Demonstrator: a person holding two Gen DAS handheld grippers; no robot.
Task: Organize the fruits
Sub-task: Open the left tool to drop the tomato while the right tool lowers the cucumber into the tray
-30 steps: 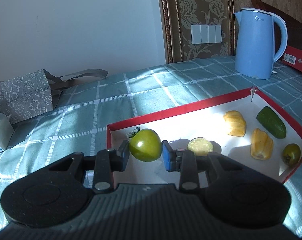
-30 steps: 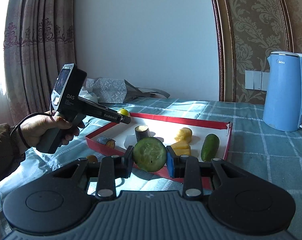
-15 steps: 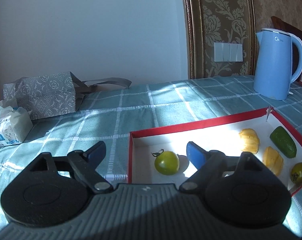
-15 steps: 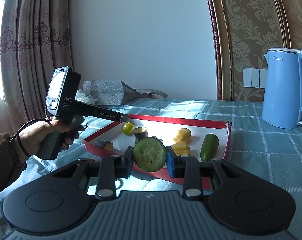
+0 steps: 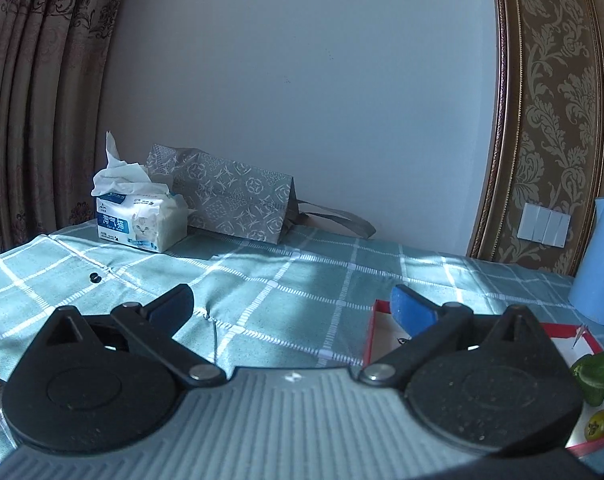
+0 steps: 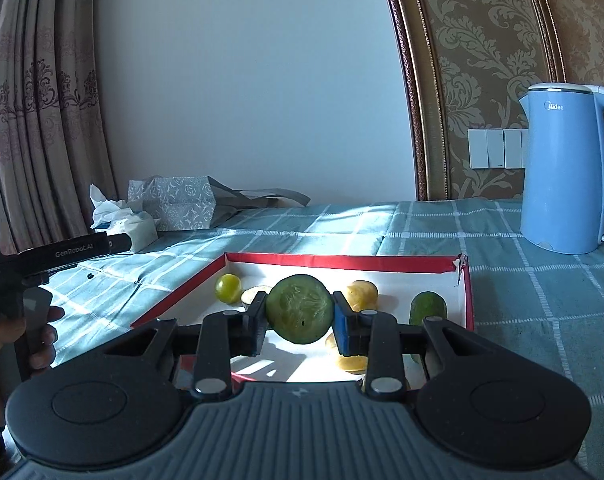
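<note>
Checked tablecloth [image 6: 501,288], cucumber slice [image 6: 300,309] clamped in right tool [image 6: 300,314]

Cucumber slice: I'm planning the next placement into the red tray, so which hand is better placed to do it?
Right. The right gripper is shut on the cucumber slice just above the red tray. The left gripper is empty, jaws opening, aimed mostly at the tablecloth.

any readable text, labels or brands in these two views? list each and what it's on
"Midea": on the light blue electric kettle.
"GenRobot.AI": on the black handheld left gripper, side bar, right wrist view.
"DAS" (partly cut off): same gripper's body; smaller lines beneath unreadable.
"淘气猫": blue label on the white tissue pack; other print too small.
Nothing readable on the grey patterned paper bag.
</note>
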